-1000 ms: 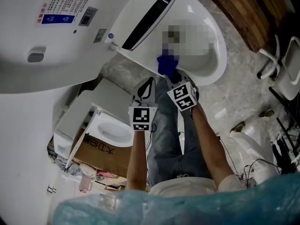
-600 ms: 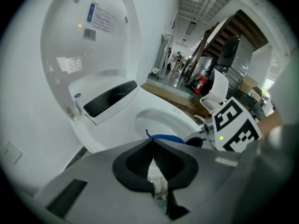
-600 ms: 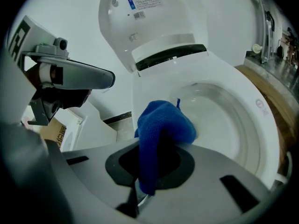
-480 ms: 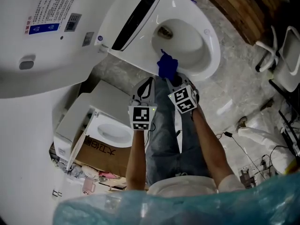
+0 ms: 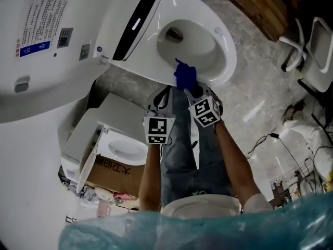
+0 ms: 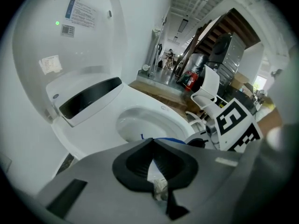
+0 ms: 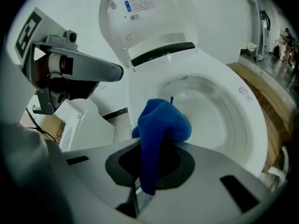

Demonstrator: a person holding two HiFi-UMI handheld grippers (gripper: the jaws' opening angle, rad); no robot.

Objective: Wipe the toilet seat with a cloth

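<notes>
A white toilet stands with its lid (image 5: 36,40) raised and its seat rim (image 5: 227,56) bare around the bowl (image 7: 205,111). A blue cloth (image 5: 185,76) hangs bunched from my right gripper (image 5: 191,90), which is shut on it just at the near edge of the seat. In the right gripper view the blue cloth (image 7: 160,129) sticks up between the jaws, over the rim. My left gripper (image 5: 160,99) hovers beside the right one, short of the toilet, with its jaws shut and nothing in them; the seat (image 6: 154,118) lies ahead of it.
A second, boxed toilet (image 5: 112,139) on a cardboard carton (image 5: 112,168) sits at the left, below the lid. White chairs (image 5: 312,51) and cables (image 5: 281,145) lie on the marble floor at the right. Wooden flooring (image 5: 260,4) borders the far side.
The view has shifted so the toilet sits further left and up. The right gripper with the blue cloth has stayed at the seat's near edge; the left gripper has barely moved.
</notes>
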